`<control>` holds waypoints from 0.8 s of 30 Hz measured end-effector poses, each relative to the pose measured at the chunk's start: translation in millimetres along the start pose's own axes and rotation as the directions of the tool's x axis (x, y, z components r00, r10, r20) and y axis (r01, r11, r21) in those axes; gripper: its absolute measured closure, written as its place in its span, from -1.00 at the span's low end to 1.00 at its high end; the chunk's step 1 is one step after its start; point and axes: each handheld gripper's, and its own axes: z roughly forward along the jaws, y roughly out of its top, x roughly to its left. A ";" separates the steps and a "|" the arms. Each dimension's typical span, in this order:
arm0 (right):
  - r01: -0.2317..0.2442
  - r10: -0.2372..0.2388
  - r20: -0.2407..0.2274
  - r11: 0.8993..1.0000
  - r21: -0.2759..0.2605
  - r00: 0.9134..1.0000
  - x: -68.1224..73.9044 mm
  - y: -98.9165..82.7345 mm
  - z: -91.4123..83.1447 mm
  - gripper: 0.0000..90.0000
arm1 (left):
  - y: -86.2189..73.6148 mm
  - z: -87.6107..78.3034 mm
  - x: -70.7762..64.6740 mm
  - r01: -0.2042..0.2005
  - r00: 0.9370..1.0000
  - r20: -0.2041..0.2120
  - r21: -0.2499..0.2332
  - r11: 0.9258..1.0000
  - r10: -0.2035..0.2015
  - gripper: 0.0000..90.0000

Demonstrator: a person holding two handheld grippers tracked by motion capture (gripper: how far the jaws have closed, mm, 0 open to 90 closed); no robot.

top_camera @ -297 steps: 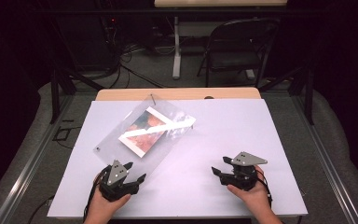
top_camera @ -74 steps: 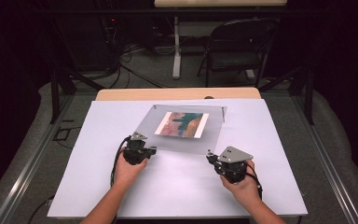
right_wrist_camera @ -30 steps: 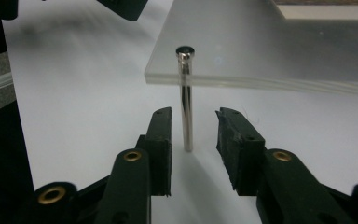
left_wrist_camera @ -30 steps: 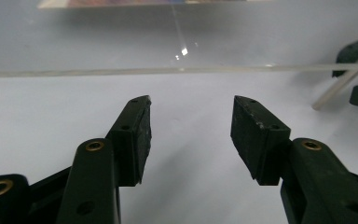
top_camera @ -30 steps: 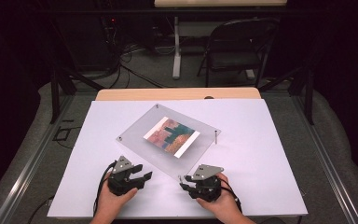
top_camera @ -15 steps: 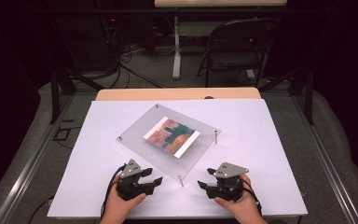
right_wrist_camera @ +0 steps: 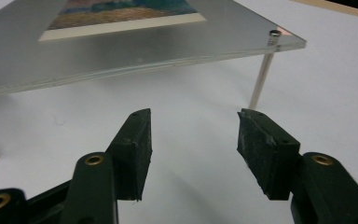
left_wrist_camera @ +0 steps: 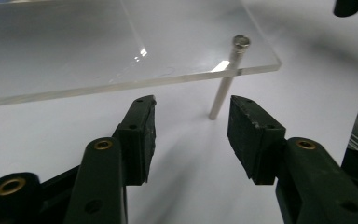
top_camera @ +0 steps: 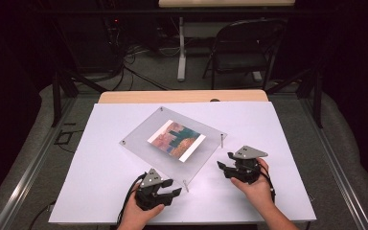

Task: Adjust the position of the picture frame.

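Observation:
A clear acrylic frame (top_camera: 172, 143) holding a colourful picture (top_camera: 176, 140) stands on thin metal legs on the white table (top_camera: 278, 129). My left gripper (top_camera: 172, 188) sits by the frame's front corner, open. Its jaws have just been closing, with nothing between them. In the left gripper view (left_wrist_camera: 191, 105) the corner leg (left_wrist_camera: 226, 79) stands just ahead of the jaws, under the frame (left_wrist_camera: 98, 46). My right gripper (top_camera: 224, 162) is open at the frame's right side. Its jaws have just been closing on nothing. The right gripper view (right_wrist_camera: 193, 116) faces the frame (right_wrist_camera: 135, 46) and another leg (right_wrist_camera: 262, 79).
The table's front edge (top_camera: 182, 223) lies just below both hands. A wooden table edge (top_camera: 182, 97) adjoins the far side, with a folding chair (top_camera: 244, 48) and floor cables beyond. Bare white surface lies left and right of the frame.
The left gripper has shifted right toward the frame's front corner leg. The right gripper has moved right and farther away, off that corner to the frame's right side. The frame has stayed put.

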 end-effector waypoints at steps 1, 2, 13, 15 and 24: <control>-0.010 0.010 0.003 1.000 0.003 1.000 -2.8 0.1 1.5 0.00 | 0.7 3.0 -2.3 -0.006 1.000 0.012 0.001 1.000 0.006 0.22; -0.015 0.015 0.005 1.000 0.004 1.000 -5.5 -0.1 2.8 0.01 | 1.7 6.0 -4.2 -0.014 1.000 0.019 0.002 1.000 0.014 0.28; -0.036 0.036 0.024 0.999 -0.001 0.999 -18.4 -2.2 7.4 0.15 | 4.5 26.4 -12.4 -0.027 1.000 0.016 0.002 1.000 0.027 0.68; -0.027 0.027 0.039 1.000 0.005 0.999 -21.4 -1.2 14.0 0.17 | 3.6 27.7 -11.4 -0.022 1.000 0.018 0.006 1.000 0.022 0.77; -0.003 0.001 0.076 1.000 0.023 0.997 -41.3 9.2 46.4 0.39 | 3.5 28.8 -9.0 -0.022 0.999 0.037 0.000 1.000 0.022 0.88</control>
